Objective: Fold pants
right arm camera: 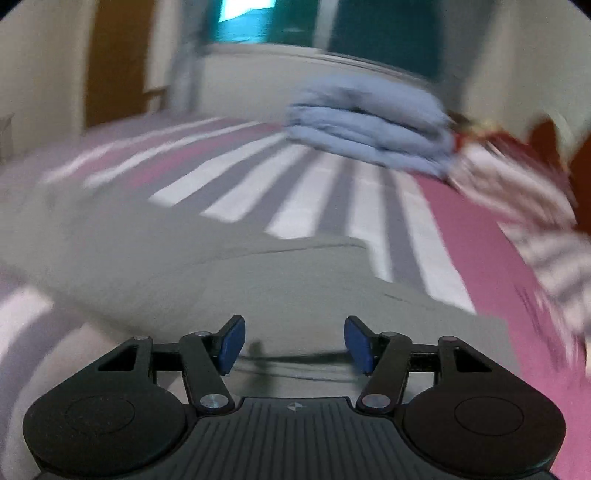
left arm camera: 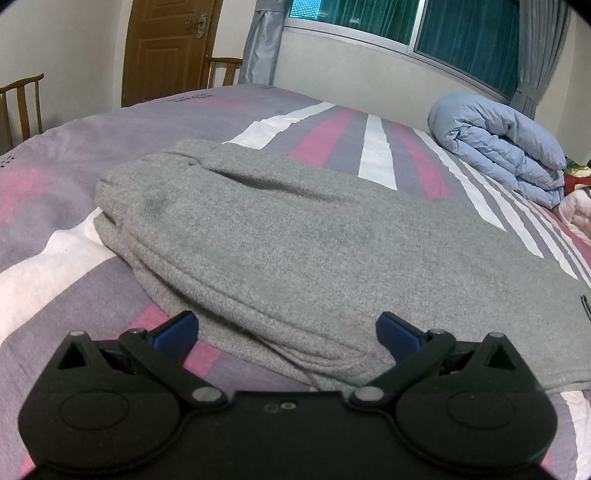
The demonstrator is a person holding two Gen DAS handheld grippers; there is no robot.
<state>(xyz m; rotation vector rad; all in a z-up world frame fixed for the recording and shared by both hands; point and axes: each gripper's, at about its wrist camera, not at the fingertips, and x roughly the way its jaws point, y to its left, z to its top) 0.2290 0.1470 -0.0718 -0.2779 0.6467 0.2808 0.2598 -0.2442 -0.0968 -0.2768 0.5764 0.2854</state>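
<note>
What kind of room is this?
Most likely a bedroom. There is a big bed with a striped cover, a folded blue blanket on it, and a window with curtains. Grey pants lie on the bed.

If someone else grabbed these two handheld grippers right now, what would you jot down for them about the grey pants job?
Left gripper: open, holding nothing, low at the near edge of the grey pants.
Right gripper: open, empty, over the pants; its view is blurred.
Pants: lying on the striped bed cover, already doubled over, with stacked layers showing along the near edge.
Nearby: a folded blue quilt further back on the bed, apart from the pants.
Done: at least one fold.
Left: probably another fold to make a smaller bundle, then smoothing. How many folds were made is not clear.
</note>
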